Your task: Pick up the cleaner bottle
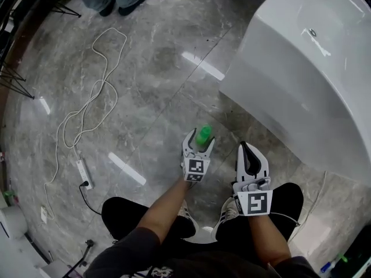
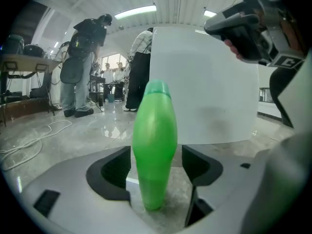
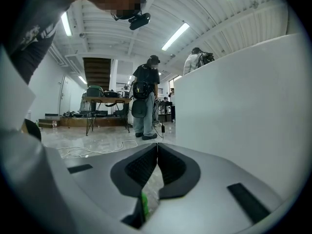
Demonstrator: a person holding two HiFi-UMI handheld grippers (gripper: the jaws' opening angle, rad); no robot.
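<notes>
Item: green cleaner bottle [image 1: 203, 136], one, upright on the grey marble floor [image 1: 145, 91], just off the near corner of the white bathtub [image 1: 301, 68].

Left gripper [image 1: 200, 138]: jaws spread wide, one on each side of the bottle's body, with a gap visible at both pads [image 2: 117, 172].

Right gripper [image 1: 250, 152]: jaws pressed together, nothing between them, beside the left one.

Also on the floor: white cable [image 1: 93, 97] and power strip [image 1: 83, 174], well apart from the bottle.
</notes>
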